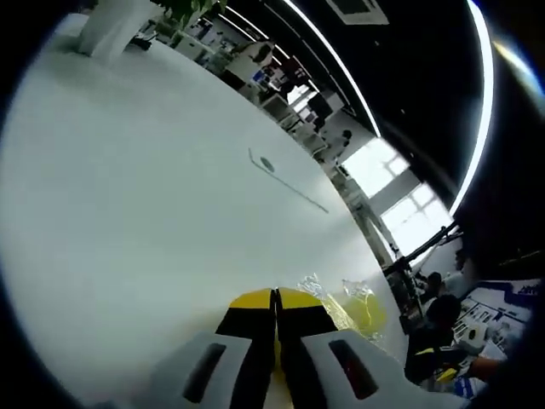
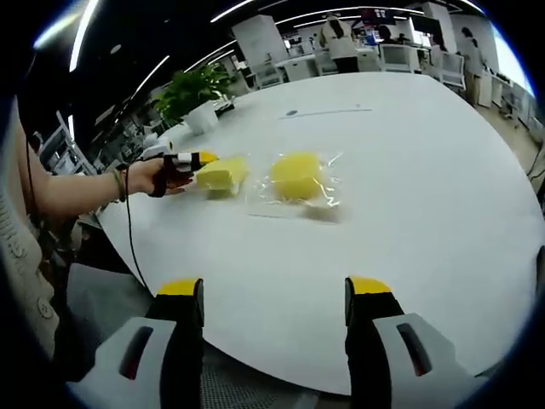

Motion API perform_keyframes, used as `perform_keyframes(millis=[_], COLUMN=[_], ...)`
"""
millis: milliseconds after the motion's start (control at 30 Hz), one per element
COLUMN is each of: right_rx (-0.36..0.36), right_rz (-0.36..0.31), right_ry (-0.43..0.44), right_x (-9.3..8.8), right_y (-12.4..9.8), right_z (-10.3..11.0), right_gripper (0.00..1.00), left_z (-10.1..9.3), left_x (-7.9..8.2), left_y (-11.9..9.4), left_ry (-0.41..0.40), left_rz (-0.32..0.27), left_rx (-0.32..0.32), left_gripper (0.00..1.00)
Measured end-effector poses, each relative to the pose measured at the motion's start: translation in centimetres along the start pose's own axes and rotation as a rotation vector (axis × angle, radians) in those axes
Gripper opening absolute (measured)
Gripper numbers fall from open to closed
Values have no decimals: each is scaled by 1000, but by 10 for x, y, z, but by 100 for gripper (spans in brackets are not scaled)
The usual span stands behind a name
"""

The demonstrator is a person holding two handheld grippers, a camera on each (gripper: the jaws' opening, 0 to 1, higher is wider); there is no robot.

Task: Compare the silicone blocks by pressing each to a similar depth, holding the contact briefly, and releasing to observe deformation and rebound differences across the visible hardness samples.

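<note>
left gripper view: the left gripper (image 1: 274, 300) has its jaws pressed together, a bagged yellow silicone block (image 1: 362, 308) just beside them on the white table (image 1: 128, 239). right gripper view: the right gripper (image 2: 277, 294) gapes wide, well short of both bagged blocks (image 2: 295, 176); the left gripper touches the nearer one.

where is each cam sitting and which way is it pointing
Left gripper view: rides the left gripper, jaws shut, low over the white table, facing across it toward windows.
Right gripper view: rides the right gripper, jaws open, at the table's near edge, facing two bagged yellow blocks; the person's hand holds the left gripper at the left block.
Shared: table, yellow blocks.
</note>
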State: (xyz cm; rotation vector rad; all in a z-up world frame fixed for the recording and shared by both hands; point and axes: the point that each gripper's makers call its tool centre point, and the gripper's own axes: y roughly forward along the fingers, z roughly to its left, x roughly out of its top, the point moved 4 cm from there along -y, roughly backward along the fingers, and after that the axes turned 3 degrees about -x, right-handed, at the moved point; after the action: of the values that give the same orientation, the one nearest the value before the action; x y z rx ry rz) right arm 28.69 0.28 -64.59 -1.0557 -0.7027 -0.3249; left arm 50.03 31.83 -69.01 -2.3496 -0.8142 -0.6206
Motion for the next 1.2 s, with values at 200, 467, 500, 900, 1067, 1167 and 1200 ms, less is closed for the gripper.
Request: perform_keyframes(millis=[200, 467, 500, 900, 1067, 1167, 1200], right_rx=[5, 11, 12, 41, 56, 64, 66], right_rz=[-7, -33, -39, -114, -143, -164, -173], right_ry=[-6, -19, -20, -47, -70, -88, -93], right_x=[2, 6, 7, 20, 28, 33, 34], right_y=[0, -6, -8, -17, -24, -29, -30], right_z=[2, 5, 6, 19, 25, 29, 29], right_gripper=[62, 62, 62, 62, 63, 63, 63], left_z=[-12, -31, -36, -95, -114, -123, -125], left_x=[7, 14, 15, 10, 5, 2, 2], left_y=[-2, -10, -11, -28, -35, -38, -39], left_ry=[32, 78, 84, 187, 212, 225, 232], left_rz=[-8, -20, -24, -36, -18, -9, -7], left_rx=[-4, -23, -31, -109, -120, -129, -129], left_gripper=[0, 0, 0, 0, 0, 0, 0])
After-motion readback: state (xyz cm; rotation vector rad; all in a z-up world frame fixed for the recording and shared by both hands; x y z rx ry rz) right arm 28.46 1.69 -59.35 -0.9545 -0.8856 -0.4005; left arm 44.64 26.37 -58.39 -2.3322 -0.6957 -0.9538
